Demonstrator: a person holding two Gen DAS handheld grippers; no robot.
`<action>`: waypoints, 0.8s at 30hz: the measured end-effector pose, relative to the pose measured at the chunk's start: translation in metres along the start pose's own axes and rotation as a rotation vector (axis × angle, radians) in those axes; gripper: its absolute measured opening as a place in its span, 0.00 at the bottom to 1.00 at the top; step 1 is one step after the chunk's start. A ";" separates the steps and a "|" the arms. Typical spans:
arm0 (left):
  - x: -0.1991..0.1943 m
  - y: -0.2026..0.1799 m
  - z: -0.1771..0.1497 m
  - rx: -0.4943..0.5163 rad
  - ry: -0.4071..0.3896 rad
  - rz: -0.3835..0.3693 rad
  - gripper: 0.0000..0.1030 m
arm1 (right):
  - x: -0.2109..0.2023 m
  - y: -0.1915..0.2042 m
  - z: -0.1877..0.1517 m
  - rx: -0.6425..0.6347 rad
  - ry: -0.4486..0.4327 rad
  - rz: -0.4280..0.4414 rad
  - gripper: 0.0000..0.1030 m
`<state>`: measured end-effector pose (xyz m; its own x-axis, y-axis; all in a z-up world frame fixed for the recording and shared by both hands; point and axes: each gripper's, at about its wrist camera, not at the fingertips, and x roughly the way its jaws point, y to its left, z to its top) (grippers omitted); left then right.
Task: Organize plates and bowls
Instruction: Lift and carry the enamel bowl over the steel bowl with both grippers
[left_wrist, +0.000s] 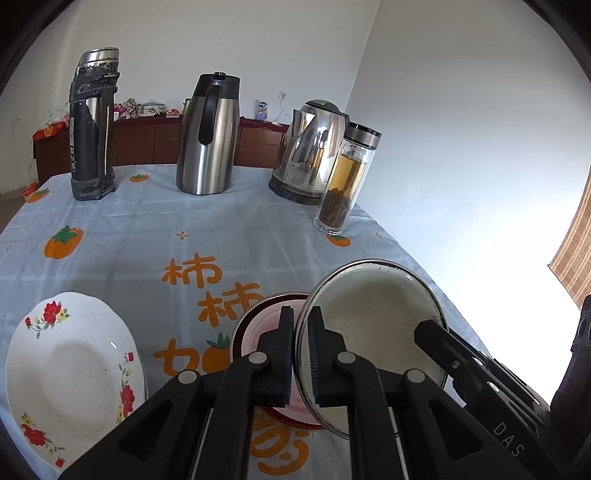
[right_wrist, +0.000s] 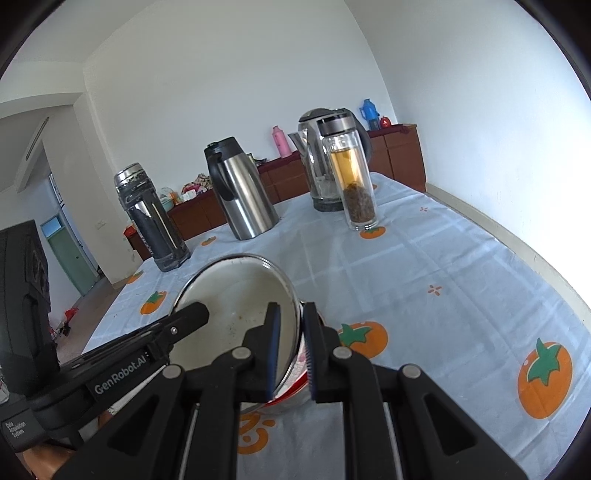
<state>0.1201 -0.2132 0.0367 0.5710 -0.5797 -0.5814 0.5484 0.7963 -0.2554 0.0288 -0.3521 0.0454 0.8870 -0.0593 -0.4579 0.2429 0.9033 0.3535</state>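
Left gripper (left_wrist: 301, 354): pinched on the near-left rim of the enamel bowl (left_wrist: 373, 325), one pad inside, one outside.
Right gripper (right_wrist: 291, 350): pinched on the opposite rim of the same bowl (right_wrist: 236, 306); its finger also shows in the left view at the bowl's right edge.
Bowl position: held between both grippers, tilted, off the tablecloth (left_wrist: 147, 229), directly over the red-rimmed bowl (left_wrist: 255, 332).
Red-rimmed bowl: sits on the cloth under the held one, mostly hidden; whether they touch, cannot tell.
Floral plate (left_wrist: 70, 373): on the cloth to the left, apart from both bowls, untouched.
Step (judged): nesting the enamel bowl into the red-rimmed one.
Handling (judged): stiff, thin metal wall, light; glossy enamel likely slippery and chips if knocked. Rolled rim is the sensible hold, two opposite points keep it from swinging.
Risk (judged): rim slipping out of the pads if the two hands move unevenly; clank on the lower bowl.
Background: flask, steel jug (left_wrist: 207, 136), kettle and tea bottle (left_wrist: 347, 177) at the far edge, well clear.
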 end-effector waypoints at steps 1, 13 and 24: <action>0.001 -0.001 0.000 0.003 0.002 0.002 0.08 | 0.001 -0.001 0.000 0.001 0.000 -0.003 0.12; 0.017 0.004 0.003 -0.023 0.046 0.034 0.09 | 0.021 -0.010 0.001 0.030 0.057 0.014 0.12; 0.034 0.010 -0.002 -0.050 0.105 0.083 0.10 | 0.042 -0.008 -0.004 0.005 0.131 -0.016 0.12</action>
<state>0.1438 -0.2249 0.0127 0.5443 -0.4921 -0.6794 0.4694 0.8499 -0.2395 0.0625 -0.3601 0.0197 0.8244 -0.0170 -0.5657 0.2584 0.9006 0.3495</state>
